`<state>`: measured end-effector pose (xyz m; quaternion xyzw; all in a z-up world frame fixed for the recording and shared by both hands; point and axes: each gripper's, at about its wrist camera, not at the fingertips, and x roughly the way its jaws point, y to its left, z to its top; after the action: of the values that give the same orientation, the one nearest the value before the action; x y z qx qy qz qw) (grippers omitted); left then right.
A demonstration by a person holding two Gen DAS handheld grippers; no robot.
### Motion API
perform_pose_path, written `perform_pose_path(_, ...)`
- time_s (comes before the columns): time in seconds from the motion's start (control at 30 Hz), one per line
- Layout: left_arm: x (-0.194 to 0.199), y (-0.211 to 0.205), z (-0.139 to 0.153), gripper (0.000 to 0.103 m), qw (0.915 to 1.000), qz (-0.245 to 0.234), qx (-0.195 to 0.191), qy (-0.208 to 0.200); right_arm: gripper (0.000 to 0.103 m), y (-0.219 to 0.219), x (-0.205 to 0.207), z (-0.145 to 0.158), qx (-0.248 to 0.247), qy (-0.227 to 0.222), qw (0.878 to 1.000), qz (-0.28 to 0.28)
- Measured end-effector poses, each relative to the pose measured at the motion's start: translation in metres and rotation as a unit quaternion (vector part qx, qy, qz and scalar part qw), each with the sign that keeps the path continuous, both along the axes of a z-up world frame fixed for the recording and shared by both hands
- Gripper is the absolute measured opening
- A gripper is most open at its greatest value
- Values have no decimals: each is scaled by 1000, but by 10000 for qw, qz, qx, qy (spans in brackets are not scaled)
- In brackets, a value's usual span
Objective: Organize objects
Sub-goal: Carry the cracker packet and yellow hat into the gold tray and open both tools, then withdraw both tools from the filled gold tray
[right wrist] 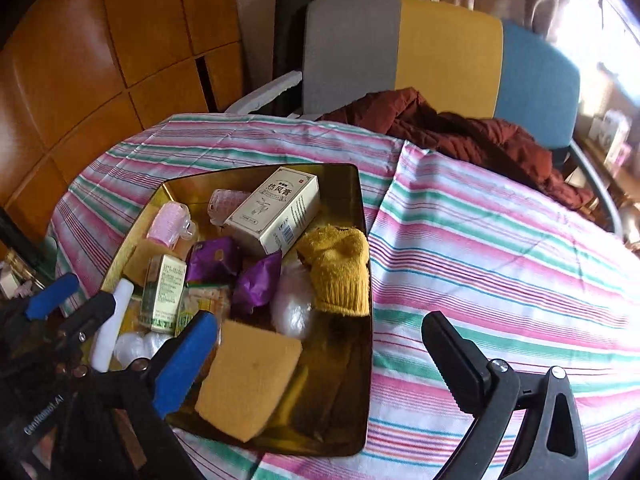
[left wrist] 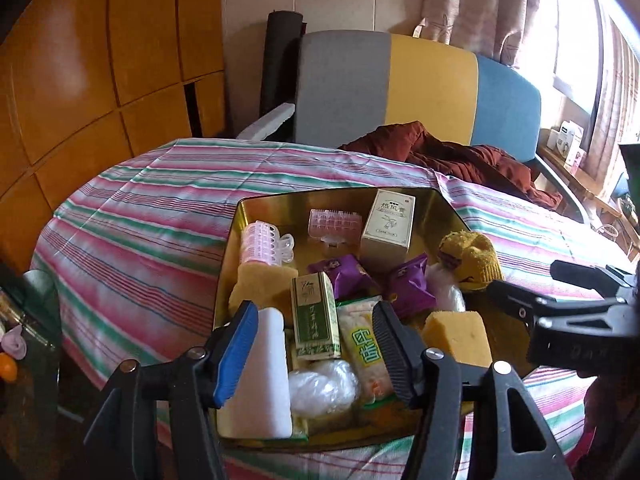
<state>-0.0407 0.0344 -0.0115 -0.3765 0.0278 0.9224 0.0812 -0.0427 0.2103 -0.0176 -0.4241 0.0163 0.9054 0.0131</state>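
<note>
So right now pretty much everything is already piled in the gold tin (left wrist: pixel 256 216) sitting on the striped bench (right wrist: pixel 500 240), and the cloth around it looks bare from both views. Your left tongs (left wrist: pixel 316 354) are spread wide and holding nothing, hovering over the near end of the tin above the green box (left wrist: pixel 316 316) and the snack packet (left wrist: pixel 366 344). Your right tongs (right wrist: pixel 320 364) are wide open too, nothing in them, straddling the tin's right wall with the yellow sponge (right wrist: pixel 250 384) just below.

Stuff I'd watch for:

- That sponge is tipped up on the pile, not lying flat. Bump it with a tong and it could flop out over the rim.
- The yellow sock (right wrist: pixel 340 272) is draped right at the right wall, so a snag on the way past would drag it onto the cloth.
- The cream box (right wrist: pixel 276 210) is leaning on other things, so nudging the purple packets (right wrist: pixel 256 280) under it might topple it.
- The tin sits on loose cloth, so pushing down on a wall could slide or tilt the whole lot.
- Both tongs are close together, so they could knock each other.
</note>
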Motion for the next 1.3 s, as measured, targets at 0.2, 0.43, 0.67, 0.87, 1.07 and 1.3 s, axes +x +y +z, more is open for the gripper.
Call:
perform_pose_path(0.2,20,10,5,61,9983,171,-492,256,103,-2,28,3,287,324,9988,-250)
perform_pose_path(0.43,36,11,15,61,9996,-60,49,266,103,8,52,3,239,484,9969,-570)
perform_pose_path(0.67,45,15,18,61,9994,-100,83,314,103,13,60,4,241,554,9956,-711)
perform_pose_path(0.87,48,16,18,61,9994,-116,33,320,103,7,60,3,323,562,9958,-648)
perform_pose_path(1.07,48,16,17,61,9994,-134,-1,332,103,6,59,1,338,528,9960,-638)
perform_pose_path(1.3,47,16,16,61,9993,-136,-77,330,103,5,56,-1,369,482,9963,-615)
